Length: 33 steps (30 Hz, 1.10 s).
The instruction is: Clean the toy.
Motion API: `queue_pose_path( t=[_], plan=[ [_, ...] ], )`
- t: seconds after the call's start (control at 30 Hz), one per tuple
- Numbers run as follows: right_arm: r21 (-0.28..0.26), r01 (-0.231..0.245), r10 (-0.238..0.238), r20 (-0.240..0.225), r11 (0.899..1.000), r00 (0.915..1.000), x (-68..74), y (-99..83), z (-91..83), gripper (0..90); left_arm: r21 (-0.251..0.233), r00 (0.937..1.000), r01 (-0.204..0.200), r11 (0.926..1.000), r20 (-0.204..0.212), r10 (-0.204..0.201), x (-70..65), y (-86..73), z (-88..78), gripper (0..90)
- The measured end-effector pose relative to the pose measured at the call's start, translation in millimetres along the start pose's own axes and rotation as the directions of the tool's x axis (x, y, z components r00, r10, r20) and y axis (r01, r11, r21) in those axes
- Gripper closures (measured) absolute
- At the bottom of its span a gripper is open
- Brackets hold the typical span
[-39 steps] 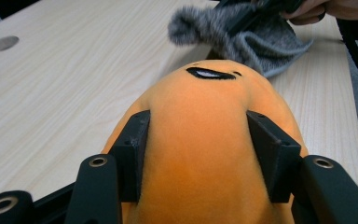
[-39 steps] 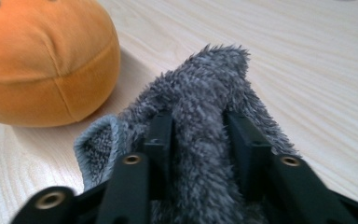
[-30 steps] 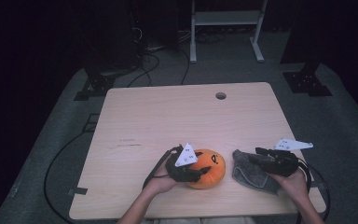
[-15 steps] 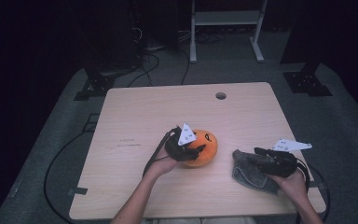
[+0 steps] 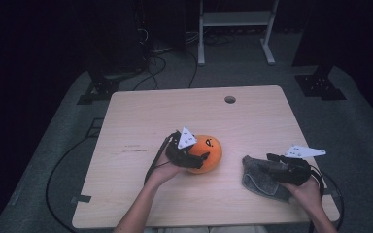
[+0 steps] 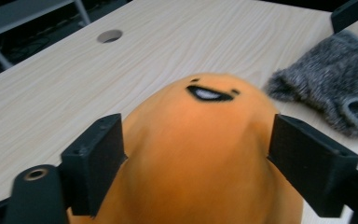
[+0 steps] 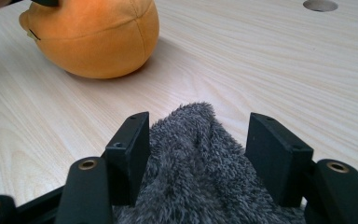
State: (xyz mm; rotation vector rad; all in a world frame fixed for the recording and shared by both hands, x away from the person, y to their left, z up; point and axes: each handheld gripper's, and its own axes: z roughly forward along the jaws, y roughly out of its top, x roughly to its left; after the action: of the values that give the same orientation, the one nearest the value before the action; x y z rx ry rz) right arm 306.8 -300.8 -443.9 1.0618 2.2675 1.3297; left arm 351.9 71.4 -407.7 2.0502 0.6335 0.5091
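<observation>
While the orange plush toy (image 5: pixel 208 151) sits near the middle of the light wooden worktop (image 5: pixel 141 121), toward the person's edge, the left tool (image 5: pixel 200 159) reaches around it from the person's side; in the left tool's own view the 2 black jaws stand on either side of the toy's round body (image 6: pixel 200 154), and they have just been opening; the left jaw lies against the plush, while at the right jaw I cannot tell touch from a narrow gap, so the jaws read as apart and no longer squeezing; the toy's stitched black-and-white face mark (image 6: pixel 209 94) points away from that camera, toward the far side of the worktop; the toy rests on the wood.

To the right of the toy, well apart from it, a grey fuzzy cloth (image 5: pixel 262 174) lies bunched near the front right of the worktop; the right tool (image 5: pixel 272 162) is at it, and its jaws have also just been opening; in the right tool's view a raised fold of the cloth (image 7: pixel 196 154) stands between the 2 jaws, touching the left one, with a clear gap of wood showing beside the right one, so the jaws are apart and not clamped.

1 round cable hole (image 5: pixel 230 99) sits in the far part of the worktop; black cables (image 5: pixel 58 170) trail over the grey floor at the left.
</observation>
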Motion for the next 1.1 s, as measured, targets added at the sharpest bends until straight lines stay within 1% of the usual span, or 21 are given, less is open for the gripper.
queue_pose_path(
  t=[0.1,0.2,0.27,0.37,0.43,0.47,0.6,0.7,0.9,1.1],
  plan=[
    [-0.002,-0.002,0.002,0.003,1.0,1.0,0.6,0.8,1.5,37.2,-0.006,1.0,0.006,1.0,0.0,-0.006,2.5,-5.0,-7.8,16.3],
    [-0.022,-0.02,0.02,0.004,1.0,0.9998,0.4,1.8,2.6,36.9,-0.006,0.9999,0.015,0.9999,-0.007,-0.015,6.3,-10.7,-14.7,16.2],
    [-0.025,-0.023,0.023,0.004,0.999,0.9997,0.1,2.1,3.3,36.7,-0.015,0.9994,0.034,0.9993,-0.008,-0.034,8.4,-14.7,-18.2,16.1],
    [-0.022,-0.028,0.028,0.002,0.999,0.9996,-0.5,1.7,3.1,36.2,-0.012,0.9985,0.055,0.9984,-0.009,-0.055,12.4,-21.4,-23.5,15.2],
    [-0.026,-0.034,0.034,-0.004,0.999,0.9994,-1.0,1.4,2.5,36.2,-0.013,0.998,0.061,0.9981,-0.019,-0.061,14.6,-25.4,-28.1,14.8],
    [-0.028,-0.035,0.035,-0.006,0.999,0.9994,-1.3,1.3,2.3,36.2,-0.019,0.9973,0.07,0.9974,-0.022,-0.07,15.4,-27.3,-30.1,14.8],
    [-0.023,-0.035,0.035,-0.004,0.999,0.9994,-0.9,1.2,2.9,35.6,-0.012,0.9967,0.071,0.9974,-0.038,-0.071,17.8,-34.4,-38.9,13.7],
    [-0.019,-0.035,0.035,-0.006,0.999,0.9994,-0.6,1.2,3.7,35.0,-0.009,0.9956,0.08,0.9967,-0.047,-0.081,18.9,-39.2,-43.2,13.3],
    [-0.014,-0.036,0.036,-0.003,0.999,0.9993,-1.5,0.7,3.9,34.9,-0.002,0.9943,0.092,0.9957,-0.053,-0.092,19.9,-47.9,-48.9,12.8],
    [-0.009,-0.033,0.033,-0.003,0.999,0.9994,-1.7,0.5,4.2,34.8,-0.007,0.9924,0.108,0.9941,-0.058,-0.109,19.2,-55.4,-54.4,12.5]
  ],
)
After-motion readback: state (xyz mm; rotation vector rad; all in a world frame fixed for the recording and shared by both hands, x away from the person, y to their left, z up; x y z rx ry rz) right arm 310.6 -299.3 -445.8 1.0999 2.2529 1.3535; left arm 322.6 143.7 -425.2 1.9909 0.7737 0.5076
